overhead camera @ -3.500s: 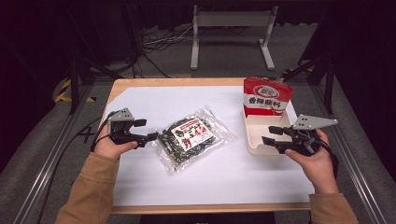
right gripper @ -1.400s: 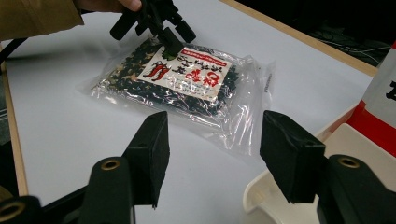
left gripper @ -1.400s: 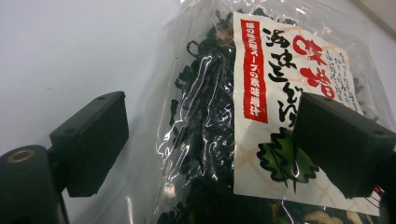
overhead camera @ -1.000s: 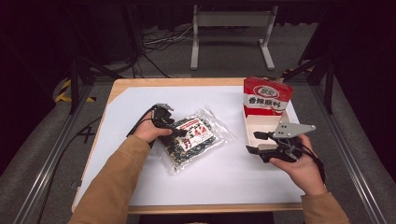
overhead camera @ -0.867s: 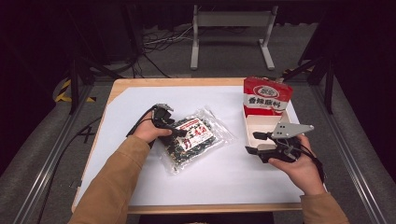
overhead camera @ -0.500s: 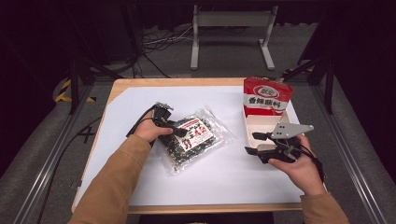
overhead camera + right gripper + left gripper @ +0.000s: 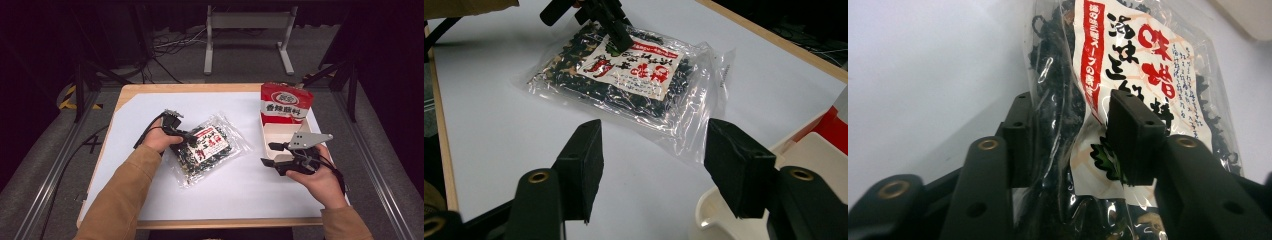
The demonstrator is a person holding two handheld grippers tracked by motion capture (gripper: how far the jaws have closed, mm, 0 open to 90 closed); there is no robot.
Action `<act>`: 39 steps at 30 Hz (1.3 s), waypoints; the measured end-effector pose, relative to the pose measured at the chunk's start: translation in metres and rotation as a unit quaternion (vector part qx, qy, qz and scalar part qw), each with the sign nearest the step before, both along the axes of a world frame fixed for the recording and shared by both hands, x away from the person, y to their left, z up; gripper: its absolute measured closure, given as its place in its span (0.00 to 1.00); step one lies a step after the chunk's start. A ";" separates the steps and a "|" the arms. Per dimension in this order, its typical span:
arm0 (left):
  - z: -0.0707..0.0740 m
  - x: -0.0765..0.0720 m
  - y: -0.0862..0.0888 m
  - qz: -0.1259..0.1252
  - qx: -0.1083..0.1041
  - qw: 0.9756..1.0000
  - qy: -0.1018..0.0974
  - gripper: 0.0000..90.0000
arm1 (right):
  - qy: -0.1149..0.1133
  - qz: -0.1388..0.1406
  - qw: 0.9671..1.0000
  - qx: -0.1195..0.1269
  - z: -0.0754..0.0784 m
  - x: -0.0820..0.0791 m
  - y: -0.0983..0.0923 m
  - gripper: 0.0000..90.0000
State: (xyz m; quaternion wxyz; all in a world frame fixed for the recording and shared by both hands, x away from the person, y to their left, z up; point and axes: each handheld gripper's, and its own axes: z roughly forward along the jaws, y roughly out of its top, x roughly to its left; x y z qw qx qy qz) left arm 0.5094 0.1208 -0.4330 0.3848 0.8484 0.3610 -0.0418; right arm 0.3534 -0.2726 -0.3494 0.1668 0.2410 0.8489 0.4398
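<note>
Left gripper view: left gripper (image 7: pixel 1068 145) straddling the near edge of the clear seaweed packet (image 7: pixel 1128 90), jaws just closing, one pad against the film at the dark side, the other pressed onto the white-and-red label; apparently pinching the packet, though contact on the far pad hard to confirm. Packet lying flat on the white table cover (image 7: pixel 923 65).

High view: same left gripper (image 7: pixel 186 140) at the packet's (image 7: pixel 210 150) left end, held by the left hand (image 7: pixel 161 140) in a tan sleeve. Packet near the middle of the table cover (image 7: pixel 150 190), skewed diagonally. Further right, well apart from the packet, right gripper (image 7: pixel 270 154) hovering just beside the near end of a white tray (image 7: pixel 280 131), jaws apart with nothing between them. Red snack bag (image 7: pixel 286 104) standing upright at the tray's far end.

Right gripper view: right gripper (image 7: pixel 649 150) wide open above bare table cover, pointing towards the packet (image 7: pixel 634 65); tray rim (image 7: pixel 709 215) at lower right.
</note>
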 end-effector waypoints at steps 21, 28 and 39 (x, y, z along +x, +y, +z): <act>0.024 -0.021 0.010 -0.002 -0.005 0.999 -0.054 0.86 | 0.004 -0.019 0.999 0.030 0.000 0.000 -0.003 0.55; 0.039 -0.032 0.019 0.009 -0.018 0.996 -0.083 0.87 | -0.006 -0.022 0.999 0.028 0.002 -0.003 -0.001 0.55; 0.058 -0.058 0.040 0.048 -0.070 0.982 -0.170 0.87 | -0.011 -0.016 0.999 0.028 0.003 -0.006 0.007 0.53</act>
